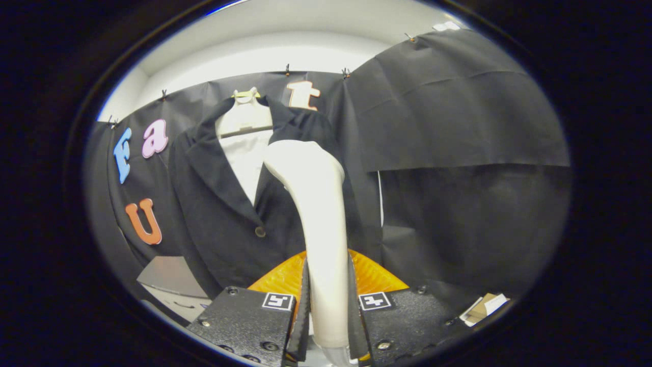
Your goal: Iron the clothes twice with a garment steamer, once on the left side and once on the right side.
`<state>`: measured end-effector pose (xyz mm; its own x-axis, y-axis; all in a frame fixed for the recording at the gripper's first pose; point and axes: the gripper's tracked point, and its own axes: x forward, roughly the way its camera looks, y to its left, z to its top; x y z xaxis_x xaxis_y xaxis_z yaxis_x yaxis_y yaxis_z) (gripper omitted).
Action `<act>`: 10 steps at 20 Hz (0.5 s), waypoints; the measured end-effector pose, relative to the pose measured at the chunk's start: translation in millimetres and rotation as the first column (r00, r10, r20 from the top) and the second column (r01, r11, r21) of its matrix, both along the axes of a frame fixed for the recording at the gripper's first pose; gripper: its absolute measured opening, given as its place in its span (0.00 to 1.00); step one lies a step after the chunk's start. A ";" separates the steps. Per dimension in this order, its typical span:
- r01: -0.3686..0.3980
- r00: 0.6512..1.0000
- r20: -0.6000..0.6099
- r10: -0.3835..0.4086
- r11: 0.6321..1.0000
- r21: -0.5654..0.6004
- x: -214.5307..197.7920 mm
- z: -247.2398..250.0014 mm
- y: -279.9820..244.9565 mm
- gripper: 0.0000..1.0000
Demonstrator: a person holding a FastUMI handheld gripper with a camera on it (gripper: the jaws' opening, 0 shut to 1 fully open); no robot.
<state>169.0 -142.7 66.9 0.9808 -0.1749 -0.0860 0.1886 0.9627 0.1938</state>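
Grey box [170, 278] sits low at about 8 o'clock from the steamer handle, partly behind the jacket hem, corner showing. Dark jacket [224, 204] hangs against the black booth wall [458, 127], at 10 to 11 o'clock from the fingers, lapels open, one button [260, 232] near the front closure. White hanger form [245, 122] fills the neck opening, pale hook on top at 12 o'clock of the jacket. Garment steamer [318, 214] stands upright in front of the jacket's right-hand front panel, white handle rising from between the fingers, head curving over toward the jacket at 11 o'clock; whether the head touches the cloth, cannot tell. Orange base part [374, 278] of the steamer spreads just beyond the fingers on both sides of the handle. Gripper [328, 326] jaws clamped on the steamer handle, both fingers pressing its sides. Small cardboard and paper scraps [484, 308] lie at 3 o'clock of the fingers, low by the wall.
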 end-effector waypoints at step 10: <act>-0.068 0.990 0.126 0.067 0.998 -0.002 69.2 94.6 -16.1 0.33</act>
<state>238.1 -158.8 161.5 0.9934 -0.1079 0.0384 0.0972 0.9720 0.2141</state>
